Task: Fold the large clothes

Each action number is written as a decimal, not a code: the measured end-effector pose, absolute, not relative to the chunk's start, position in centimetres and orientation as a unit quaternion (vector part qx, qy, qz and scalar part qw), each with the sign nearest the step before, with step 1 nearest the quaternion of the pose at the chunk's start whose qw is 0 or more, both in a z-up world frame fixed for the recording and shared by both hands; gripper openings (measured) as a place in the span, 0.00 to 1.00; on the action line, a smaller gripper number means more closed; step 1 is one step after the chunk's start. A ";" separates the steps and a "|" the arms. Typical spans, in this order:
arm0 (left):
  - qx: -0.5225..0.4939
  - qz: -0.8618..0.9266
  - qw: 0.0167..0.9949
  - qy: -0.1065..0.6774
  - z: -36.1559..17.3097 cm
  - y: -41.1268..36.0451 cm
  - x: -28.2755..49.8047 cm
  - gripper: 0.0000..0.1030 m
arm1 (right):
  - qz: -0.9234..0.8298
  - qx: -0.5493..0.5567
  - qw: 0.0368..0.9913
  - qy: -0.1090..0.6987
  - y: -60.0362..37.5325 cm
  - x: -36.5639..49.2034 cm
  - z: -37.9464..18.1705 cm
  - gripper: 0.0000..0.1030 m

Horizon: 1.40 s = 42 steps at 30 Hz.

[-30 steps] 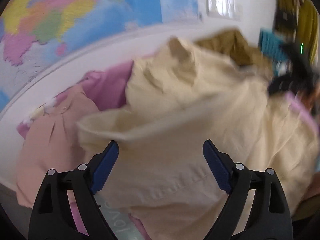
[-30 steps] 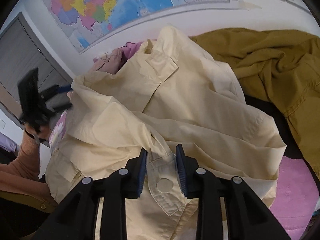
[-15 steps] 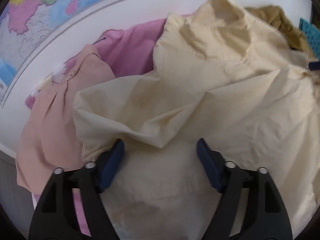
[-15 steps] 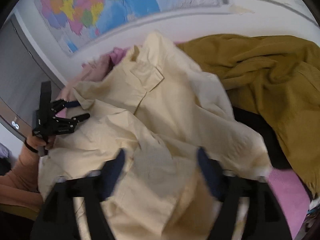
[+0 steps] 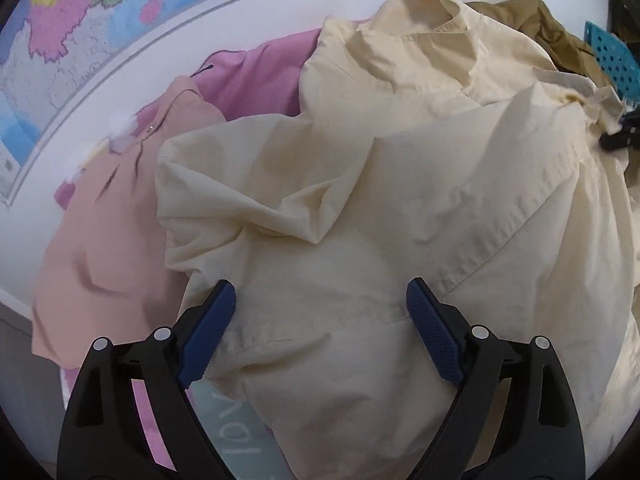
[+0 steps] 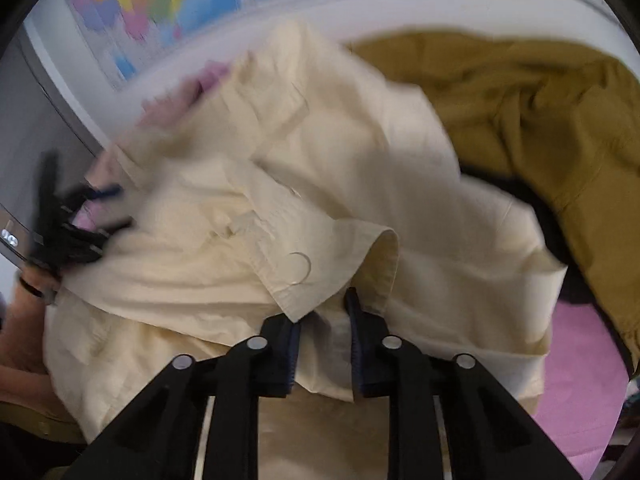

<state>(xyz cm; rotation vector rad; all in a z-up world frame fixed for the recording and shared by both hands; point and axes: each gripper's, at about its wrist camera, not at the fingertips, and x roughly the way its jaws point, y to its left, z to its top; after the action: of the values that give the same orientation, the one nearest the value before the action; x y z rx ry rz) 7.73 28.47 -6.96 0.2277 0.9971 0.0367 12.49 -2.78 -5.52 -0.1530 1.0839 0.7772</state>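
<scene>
Step in hand: I judge this as the early sorting-out stage. The cream shirt (image 5: 400,208) is bunched in a heap, not spread flat, so no fold is made yet.

Where the shirt lies: on top of the clothes pile in front of the wall, its collar (image 5: 424,12) up toward the wall, one sleeve cuff (image 6: 320,264) with a button right at my right claw.

Left gripper (image 5: 320,320): my jaws stand wide apart, the blue pads hovering over a seam in the shirt's body, gripping nothing.

Right gripper (image 6: 322,316): my jaws are drawn narrow with cream cloth between them just under the cuff. I take it as pinched on the shirt, though the view is smeared by motion.

Next move calls for: closing my left claw on an edge or seam, then drawing the two claws apart to open the shirt out flat.

Around it: a peach garment (image 5: 108,232) and a pink garment (image 5: 256,76) lie to the left under the shirt; an olive jacket (image 6: 540,120) lies to the right, a map (image 5: 80,40) on the wall behind.

In the way: the neighbouring clothes crowd the surface, so I see little bare room to lay the shirt; a loose layer could get pinched along with it.
</scene>
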 end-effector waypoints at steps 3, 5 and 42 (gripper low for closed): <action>0.108 0.025 0.877 0.467 -5.8 28.3 7.0 0.84 | 0.365 -0.022 0.788 0.495 -4.5 12.4 -4.4 0.37; 0.103 0.022 0.883 0.457 -4.8 28.0 6.4 0.84 | 0.361 -0.011 0.810 0.463 -6.1 11.5 -2.5 0.49; 0.140 -0.075 0.886 0.435 -4.3 17.3 4.5 0.87 | 0.369 0.027 0.826 0.426 -6.8 8.3 -1.7 0.49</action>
<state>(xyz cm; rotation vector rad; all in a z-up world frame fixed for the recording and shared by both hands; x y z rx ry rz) 4.52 17.29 -4.31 0.2914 0.9041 -0.1561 8.32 -6.77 -1.68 0.0582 0.9041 0.7830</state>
